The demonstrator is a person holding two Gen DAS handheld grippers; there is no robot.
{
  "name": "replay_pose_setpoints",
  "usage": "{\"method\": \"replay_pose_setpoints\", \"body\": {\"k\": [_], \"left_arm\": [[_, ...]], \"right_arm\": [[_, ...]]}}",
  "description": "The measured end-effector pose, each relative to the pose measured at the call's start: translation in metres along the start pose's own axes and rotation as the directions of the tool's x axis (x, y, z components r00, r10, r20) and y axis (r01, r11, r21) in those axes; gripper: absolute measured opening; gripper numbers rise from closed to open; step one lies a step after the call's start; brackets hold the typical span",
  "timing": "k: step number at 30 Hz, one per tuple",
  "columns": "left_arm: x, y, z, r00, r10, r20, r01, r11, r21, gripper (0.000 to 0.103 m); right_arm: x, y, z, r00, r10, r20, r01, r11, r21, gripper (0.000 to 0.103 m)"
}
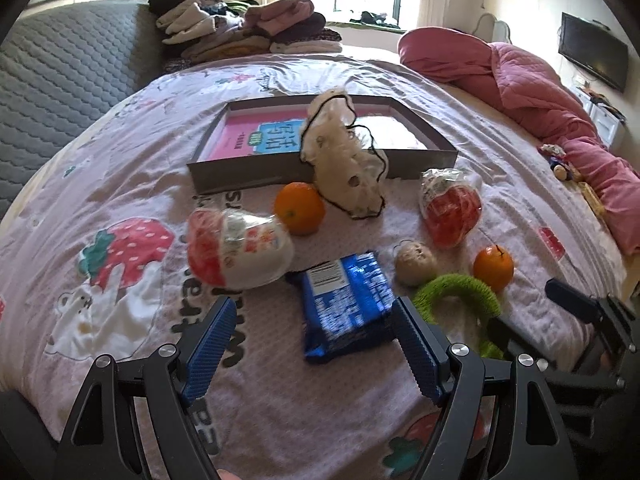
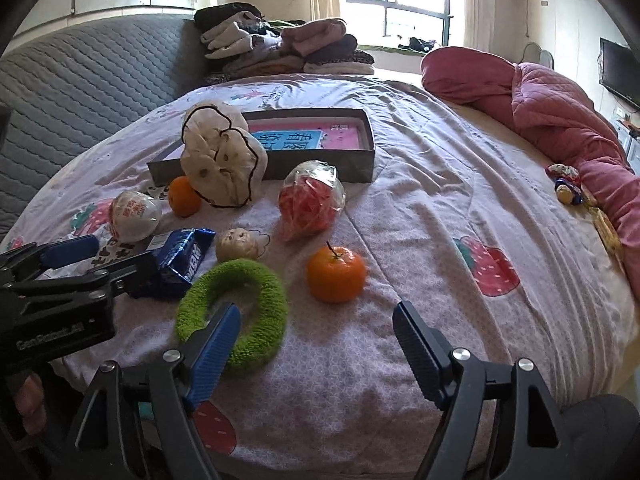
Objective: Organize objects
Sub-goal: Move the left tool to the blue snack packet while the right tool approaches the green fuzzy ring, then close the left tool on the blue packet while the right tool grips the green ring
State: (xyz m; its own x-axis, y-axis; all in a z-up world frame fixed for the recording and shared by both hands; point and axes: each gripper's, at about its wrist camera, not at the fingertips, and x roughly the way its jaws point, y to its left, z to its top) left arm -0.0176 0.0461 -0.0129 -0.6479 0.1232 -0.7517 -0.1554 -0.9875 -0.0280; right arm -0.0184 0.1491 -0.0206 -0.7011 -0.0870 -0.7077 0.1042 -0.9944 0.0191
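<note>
My left gripper (image 1: 312,322) hung spread over the blue packet (image 1: 346,306), gripping nothing; only my right view showed my right gripper (image 2: 316,326) gaping, empty, beside the green ring (image 2: 234,314).

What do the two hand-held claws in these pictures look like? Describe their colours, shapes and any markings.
Both claws match. The left claw and right claw each have two flat, ribbed blue fingers set on black angular metal arms with triangular cut-outs and round silver bolts. Seen from the right wrist view, the left claw's black body carries pale lettering, too blurred to read with certainty. No cables or sleeves show.
</note>
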Motion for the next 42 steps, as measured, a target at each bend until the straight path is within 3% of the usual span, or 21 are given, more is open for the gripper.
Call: {"method": "replay_pose_setpoints", "body": {"k": [22,27,28,31,42], "left_arm": [[0.048,-0.007,0.008,0.990,0.020,-0.137,-0.033,0.995,-0.093,0.081],[0.055,-0.008,0.008,0.990,0.028,-0.141,-0.040,0.996,-0.082,0.080],[0.056,-0.009,0.008,0.989,0.030,-0.142,-0.042,0.996,-0.079,0.077],[0.055,-0.011,0.009,0.991,0.005,-0.134,-0.014,0.998,-0.068,0.055],[0.040,-0.005,0.008,0.993,-0.024,-0.119,0.017,0.998,-0.063,0.053]], "right_arm": [[0.016,0.014,-0.004,0.998,0.036,-0.046,-0.038,0.999,-0.030,0.043],[0.023,0.015,-0.004,0.993,0.093,-0.071,-0.094,0.995,-0.017,0.023],[0.026,0.015,-0.004,0.991,0.106,-0.076,-0.107,0.994,-0.015,0.021],[0.027,0.014,-0.003,0.990,0.122,-0.074,-0.123,0.992,-0.006,0.017],[0.008,0.016,0.004,0.993,0.117,0.003,-0.117,0.993,-0.035,0.015]]}}
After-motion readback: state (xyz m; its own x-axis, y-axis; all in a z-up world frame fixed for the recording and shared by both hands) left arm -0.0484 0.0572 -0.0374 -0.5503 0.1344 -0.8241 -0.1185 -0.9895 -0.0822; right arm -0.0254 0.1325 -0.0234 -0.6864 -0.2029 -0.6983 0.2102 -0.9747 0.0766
